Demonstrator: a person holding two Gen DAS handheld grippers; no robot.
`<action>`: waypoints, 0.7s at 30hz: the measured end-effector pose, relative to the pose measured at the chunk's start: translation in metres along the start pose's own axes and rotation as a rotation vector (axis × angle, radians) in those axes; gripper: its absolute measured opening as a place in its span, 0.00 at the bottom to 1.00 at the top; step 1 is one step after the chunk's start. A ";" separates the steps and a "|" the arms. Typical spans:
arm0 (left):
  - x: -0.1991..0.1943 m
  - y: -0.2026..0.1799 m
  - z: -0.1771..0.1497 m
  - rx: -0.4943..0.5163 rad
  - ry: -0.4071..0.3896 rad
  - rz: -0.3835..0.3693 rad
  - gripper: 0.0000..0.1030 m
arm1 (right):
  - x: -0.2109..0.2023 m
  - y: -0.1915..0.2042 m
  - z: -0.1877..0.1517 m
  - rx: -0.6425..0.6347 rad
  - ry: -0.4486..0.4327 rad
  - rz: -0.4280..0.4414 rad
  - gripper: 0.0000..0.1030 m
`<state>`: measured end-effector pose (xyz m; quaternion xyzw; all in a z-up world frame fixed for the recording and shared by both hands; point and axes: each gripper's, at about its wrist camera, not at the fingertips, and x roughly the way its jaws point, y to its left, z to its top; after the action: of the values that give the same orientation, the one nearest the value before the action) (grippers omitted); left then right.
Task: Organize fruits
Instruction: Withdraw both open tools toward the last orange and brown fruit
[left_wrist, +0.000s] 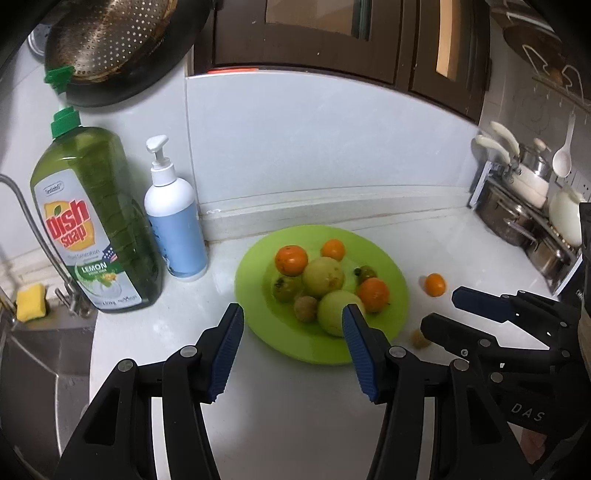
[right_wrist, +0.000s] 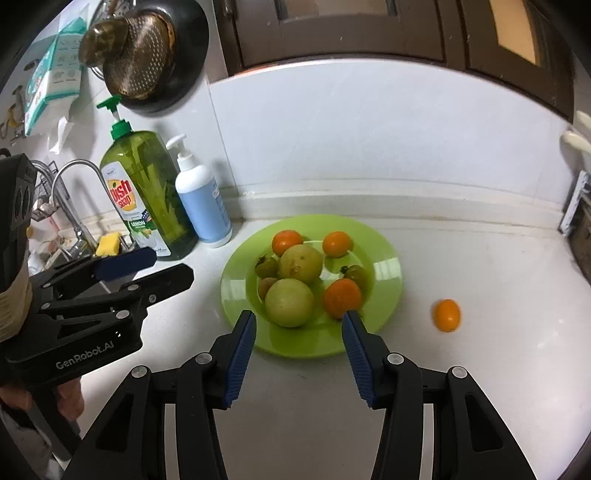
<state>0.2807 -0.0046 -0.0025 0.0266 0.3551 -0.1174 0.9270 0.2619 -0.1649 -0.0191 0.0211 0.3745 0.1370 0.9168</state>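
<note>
A green plate (left_wrist: 395, 295) (right_wrist: 388, 288) on the white counter holds several fruits: oranges (left_wrist: 291, 260) (right_wrist: 341, 297), two pale green round fruits (left_wrist: 323, 277) (right_wrist: 289, 302), small dark-green ones and a small brown one (left_wrist: 306, 308). One orange (left_wrist: 434, 284) (right_wrist: 447, 314) lies loose on the counter right of the plate. A small brown fruit (left_wrist: 421, 338) lies off the plate by the right gripper's finger. My left gripper (left_wrist: 293, 328) is open and empty in front of the plate. My right gripper (right_wrist: 298, 332) is open and empty, just short of the plate's near rim.
A green dish-soap bottle (left_wrist: 96, 221) (right_wrist: 147, 195) and a white pump bottle (left_wrist: 177, 221) (right_wrist: 201, 203) stand left of the plate. A sink with tap (right_wrist: 70, 192) and yellow sponge (left_wrist: 31, 301) is far left. Pots (left_wrist: 517, 218) stand at right.
</note>
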 end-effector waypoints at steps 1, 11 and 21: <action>-0.003 -0.003 -0.002 -0.003 0.005 0.001 0.53 | -0.004 -0.001 -0.001 0.000 -0.005 -0.002 0.50; -0.024 -0.039 -0.023 0.025 0.013 0.027 0.56 | -0.039 -0.018 -0.018 -0.005 -0.032 -0.011 0.51; -0.033 -0.072 -0.033 0.019 -0.028 0.074 0.76 | -0.053 -0.050 -0.030 -0.005 -0.014 -0.009 0.51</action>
<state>0.2181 -0.0633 -0.0024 0.0469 0.3397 -0.0867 0.9353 0.2171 -0.2285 -0.0115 0.0182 0.3676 0.1336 0.9201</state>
